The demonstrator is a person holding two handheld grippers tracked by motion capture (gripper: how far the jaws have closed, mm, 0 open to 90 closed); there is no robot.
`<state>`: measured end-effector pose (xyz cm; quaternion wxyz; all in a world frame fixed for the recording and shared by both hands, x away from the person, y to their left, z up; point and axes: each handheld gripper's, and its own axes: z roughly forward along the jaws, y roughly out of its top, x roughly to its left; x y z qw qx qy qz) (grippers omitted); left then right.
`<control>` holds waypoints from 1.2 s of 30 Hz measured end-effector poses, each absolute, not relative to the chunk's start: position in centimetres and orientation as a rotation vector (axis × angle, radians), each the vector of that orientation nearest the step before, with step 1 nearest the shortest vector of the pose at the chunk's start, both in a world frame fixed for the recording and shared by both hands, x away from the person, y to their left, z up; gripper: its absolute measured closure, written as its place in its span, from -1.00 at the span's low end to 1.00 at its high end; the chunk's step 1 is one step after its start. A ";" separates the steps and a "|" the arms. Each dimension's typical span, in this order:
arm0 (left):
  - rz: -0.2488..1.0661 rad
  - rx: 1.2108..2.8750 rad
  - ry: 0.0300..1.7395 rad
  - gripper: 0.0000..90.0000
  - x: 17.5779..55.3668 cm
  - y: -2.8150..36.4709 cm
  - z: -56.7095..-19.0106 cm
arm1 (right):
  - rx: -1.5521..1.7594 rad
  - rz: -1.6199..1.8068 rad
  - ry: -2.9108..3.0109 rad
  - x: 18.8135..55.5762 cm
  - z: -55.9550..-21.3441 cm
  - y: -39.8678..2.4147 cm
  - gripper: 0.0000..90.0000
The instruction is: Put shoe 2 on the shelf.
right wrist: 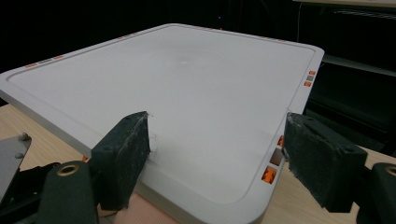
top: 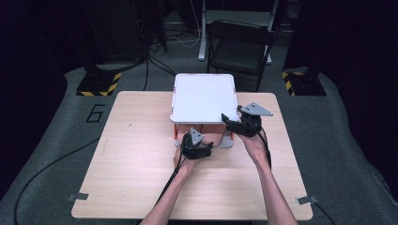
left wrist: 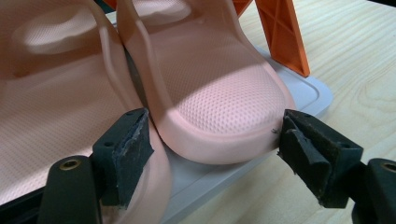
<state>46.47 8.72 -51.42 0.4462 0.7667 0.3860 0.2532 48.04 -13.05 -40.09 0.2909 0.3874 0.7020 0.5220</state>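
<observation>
1. We see a two-tier rack [top: 174, 123] with orange legs at the far middle of the wooden table [top: 141, 159]. Its white top shelf [top: 204, 97] is bare, and a pair of pink slippers sits on the lower shelf [left wrist: 308, 91], toes toward us.

2. Our left gripper [top: 196, 146] is at the front of the lower shelf. In the left gripper view its jaws are spread wide around the toe of the right-hand slipper [left wrist: 219, 107]: one pad sits in the gap against the neighbouring slipper [left wrist: 56, 102], the other stands clear off the shelf's edge. Nothing is pinched yet.

3. Our right gripper [top: 244, 123] hovers at the near right corner of the top shelf, jaws spread and empty, straddling that corner in its own view [right wrist: 205, 154].

4. We judge the step in hand to be gripping a slipper to draw it out.

5. Risks as we read them:
   - The inner pad may catch the neighbouring slipper and drag both out.
   - A grip on the rounded, soft toe alone may slip off as we close.
   - Pulling upward may knock the slipper against the top shelf or an orange leg [left wrist: 280, 35].
   - The rack looks light; a pull could slide it unless the right gripper steadies it.
</observation>
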 end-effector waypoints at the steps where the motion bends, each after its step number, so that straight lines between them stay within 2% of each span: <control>1: 0.612 1.883 0.967 -0.43 46.4 8.7 -51.4 | 1.032 1.387 1.878 48.0 -40.1 -13.1 -0.49; 3: 0.552 1.853 0.983 -0.45 46.2 9.1 -51.1 | 1.031 1.389 1.881 48.0 -40.0 -13.2 -0.50; 6: 0.498 1.815 0.962 -0.52 45.4 9.9 -50.3 | 1.086 1.404 1.860 48.2 -40.1 -13.7 -0.61; 12: 0.506 1.813 0.861 -0.64 43.6 12.4 -48.5 | 1.122 1.412 1.803 47.0 -40.0 -14.8 -0.66; 17: 0.499 1.832 0.826 -0.66 41.6 15.4 -47.9 | 1.098 1.441 1.786 44.8 -40.6 -15.9 -0.67; 27: 0.546 1.793 0.870 -0.66 38.4 22.6 -48.2 | 1.081 1.440 1.793 39.4 -44.5 -17.0 -0.65; 36: 0.561 1.743 0.990 -0.65 36.7 27.8 -50.0 | 1.166 1.397 1.779 36.9 -48.7 -18.1 -0.64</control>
